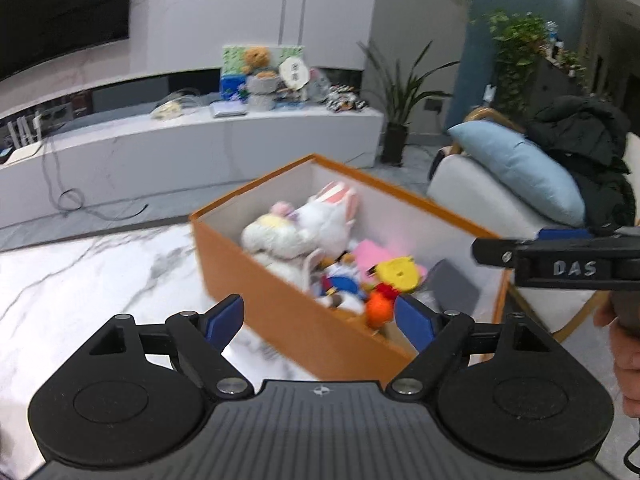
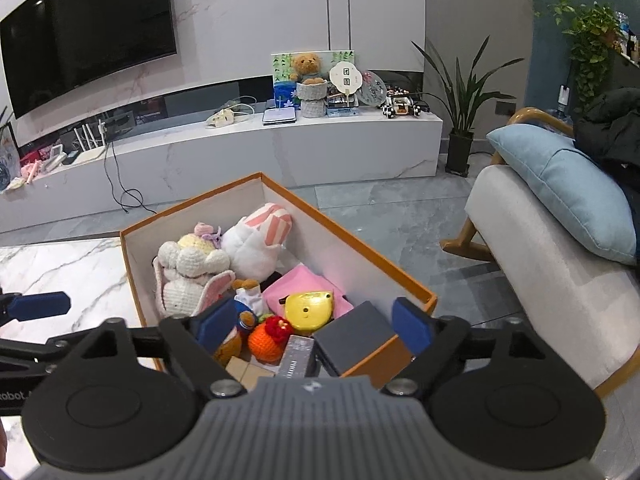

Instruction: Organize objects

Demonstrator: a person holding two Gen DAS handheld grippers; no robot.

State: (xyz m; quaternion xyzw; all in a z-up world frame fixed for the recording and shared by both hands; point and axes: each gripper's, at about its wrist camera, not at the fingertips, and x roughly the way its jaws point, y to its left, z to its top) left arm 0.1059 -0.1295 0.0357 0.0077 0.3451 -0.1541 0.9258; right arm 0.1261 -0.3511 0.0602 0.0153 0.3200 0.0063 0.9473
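Cardboard, orange outside and white within, forms the long rectangular box (image 1: 280,312) in the left wrist view; it sits on a glossy white marble worktop (image 1: 80,280) veined grey, its long axis running from 7 o'clock near the claw up toward 1 o'clock. Inside lie soft things — a fluffy white rabbit plush (image 1: 320,220), a crocheted orange ball (image 1: 378,308), a yellow plastic toy (image 1: 398,274). The left claw (image 1: 320,320) stands wide apart with nothing between its blue pads, straddling the box's near wall. At 3 o'clock the right claw (image 1: 496,252) reaches in, with a hand (image 1: 628,356) below it.

From the right wrist, the box (image 2: 400,280) runs from 6 o'clock toward 12, holding the rabbit plush (image 2: 256,248), a knitted cream doll (image 2: 192,264), a pink cloth (image 2: 296,288), the yellow toy (image 2: 308,310), the orange ball (image 2: 266,340) and a matte grey case (image 2: 356,336). The right claw (image 2: 316,324) gapes wide, empty, above the box's near end. Behind — a grey tiled floor (image 2: 380,220), a long marble TV bench (image 2: 260,152), a cream armchair (image 2: 540,272) with a blue cushion (image 2: 568,184).
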